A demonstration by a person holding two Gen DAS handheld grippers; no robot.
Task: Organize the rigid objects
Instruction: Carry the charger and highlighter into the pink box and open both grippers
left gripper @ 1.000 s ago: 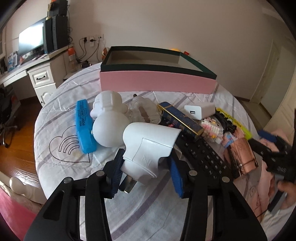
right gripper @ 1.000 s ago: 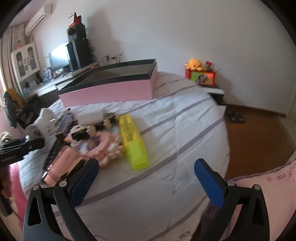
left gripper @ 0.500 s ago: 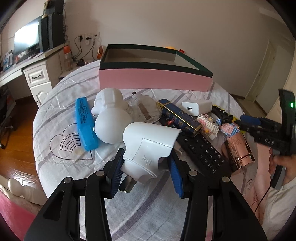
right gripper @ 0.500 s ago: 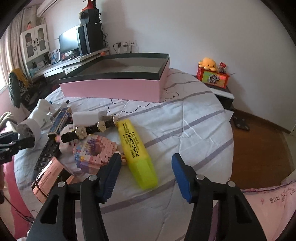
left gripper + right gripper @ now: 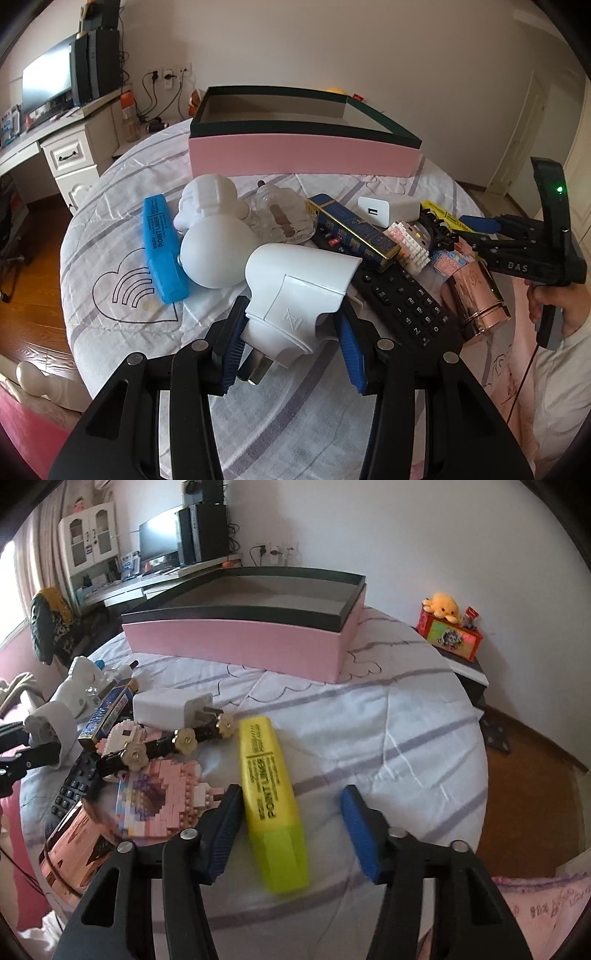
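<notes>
Right gripper [image 5: 290,825] now straddles yellow highlighter [image 5: 271,797] — fingers closing, not gripping.

Right tongs [image 5: 290,825] have narrowed around the yellow highlighter [image 5: 271,794].

Box [image 5: 303,155] sits at far side of bed [image 5: 280,424], open top up. Cluttered row lies before it. From left in left wrist view: highlighter [image 5: 162,251], figurine [image 5: 210,221], glass bottle [image 5: 280,218], tin [image 5: 354,230], charger [image 5: 388,210], brick model [image 5: 408,245]. Nearer: remote [image 5: 402,306], with cup [image 5: 476,299] on its side to its right. Second highlighter [image 5: 269,786] lies right of brick model
</notes>
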